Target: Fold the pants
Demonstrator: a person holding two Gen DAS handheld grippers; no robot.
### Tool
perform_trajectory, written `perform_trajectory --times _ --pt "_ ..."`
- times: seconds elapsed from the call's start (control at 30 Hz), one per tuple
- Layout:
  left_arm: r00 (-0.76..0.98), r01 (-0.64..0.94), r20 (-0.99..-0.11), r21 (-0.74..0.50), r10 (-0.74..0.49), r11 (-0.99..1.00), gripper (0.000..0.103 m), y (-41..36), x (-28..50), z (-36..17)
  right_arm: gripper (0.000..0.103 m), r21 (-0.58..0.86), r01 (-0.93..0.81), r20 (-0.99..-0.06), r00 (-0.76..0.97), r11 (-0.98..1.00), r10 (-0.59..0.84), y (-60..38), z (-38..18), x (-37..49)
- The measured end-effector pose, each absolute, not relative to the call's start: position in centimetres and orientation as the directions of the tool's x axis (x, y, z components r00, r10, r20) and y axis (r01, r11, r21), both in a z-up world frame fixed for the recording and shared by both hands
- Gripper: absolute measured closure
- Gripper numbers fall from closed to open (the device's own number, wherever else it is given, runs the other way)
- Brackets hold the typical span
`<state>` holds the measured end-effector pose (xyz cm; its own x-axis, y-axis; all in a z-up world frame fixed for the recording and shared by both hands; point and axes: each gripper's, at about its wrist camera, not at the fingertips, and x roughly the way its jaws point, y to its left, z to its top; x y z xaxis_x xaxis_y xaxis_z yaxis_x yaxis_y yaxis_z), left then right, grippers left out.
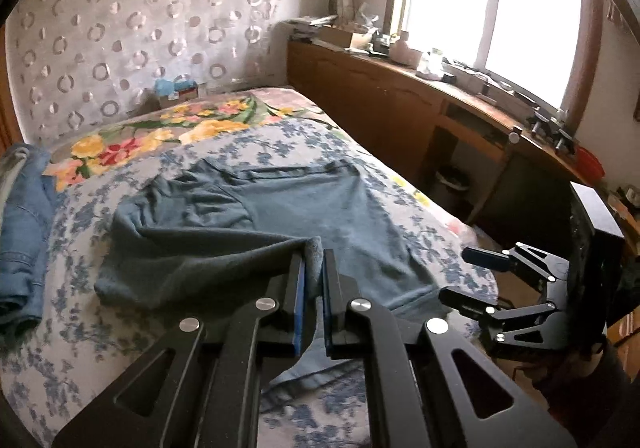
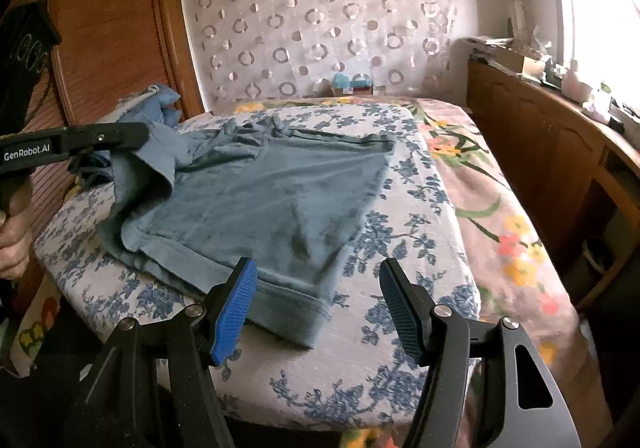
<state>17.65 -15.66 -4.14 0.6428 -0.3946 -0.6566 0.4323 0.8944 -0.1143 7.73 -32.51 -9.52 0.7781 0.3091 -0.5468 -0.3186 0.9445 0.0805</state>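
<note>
Closest in, the black left gripper (image 1: 315, 248) with blue pads is clamped tight on a bunched edge of the soft teal-blue pants (image 1: 280, 204), lifting that side off the bed so it can be carried across as a fold. The bed (image 2: 400, 368) itself, a wide mattress under a white sheet printed with blue flowers, fills most of the room and serves as the folding surface. The pants lie spread over its middle, waistband toward the patterned headboard and the hem near the foot, with the left portion raised and draped from the grip. A crumpled pile of blue denim clothing (image 1: 24, 232) sits at the bed's left edge, set aside and apart from the pants. The right gripper (image 2: 318, 306) hangs just above the near hem, its jaws standing well apart with nothing between them, probably poised to pin or take that corner while the other side comes over.
</note>
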Motion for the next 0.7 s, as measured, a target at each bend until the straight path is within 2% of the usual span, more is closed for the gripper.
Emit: perform_trajectory --times 0.1,0.17,0.27,0.3,0.33,0.43,0.53,0.7 --pt "0.634 0.429 -0.667 -0.119 -0.392 0.896 0.095 -15.7 17.5 -4.4 0.037 0.077 -0.313 -0.550 0.779 0.947 0.302 -32.6 -9.7 7.4" --pt "0.628 0.419 -0.678 -0.117 -0.381 0.900 0.088 -15.5 17.5 -4.6 0.037 0.071 -0.314 -0.552 0.778 0.947 0.300 -32.5 -9.7 7.3" --pt "0.640 0.398 -0.678 -0.111 -0.362 0.911 0.071 -14.5 17.1 -4.6 0.037 0.073 -0.311 -0.553 0.778 0.948 0.298 -32.3 -9.7 7.5" --pt "0.646 0.394 -0.674 -0.107 -0.358 0.913 0.057 -14.2 17.1 -4.7 0.037 0.078 -0.311 -0.552 0.777 0.947 0.301 -32.3 -9.6 7.5" --pt "0.655 0.390 -0.664 -0.111 -0.360 0.914 0.050 -13.6 16.8 -4.6 0.037 0.085 -0.313 -0.551 0.776 0.946 0.306 -32.1 -9.5 7.6" --pt "0.675 0.362 -0.646 -0.130 -0.355 0.923 0.035 -11.7 16.3 -4.6 0.037 0.091 -0.327 -0.545 0.775 0.941 0.322 -31.2 -9.2 7.8" --pt "0.690 0.328 -0.644 -0.129 -0.330 0.936 0.031 -10.1 15.9 -5.0 0.037 0.089 -0.342 -0.543 0.770 0.935 0.334 -30.2 -9.1 8.2" --pt "0.699 0.280 -0.658 -0.105 -0.278 0.954 0.031 -7.3 15.1 -6.7 0.038 0.105 -0.365 -0.542 0.759 0.925 0.361 -28.5 -9.2 9.1"
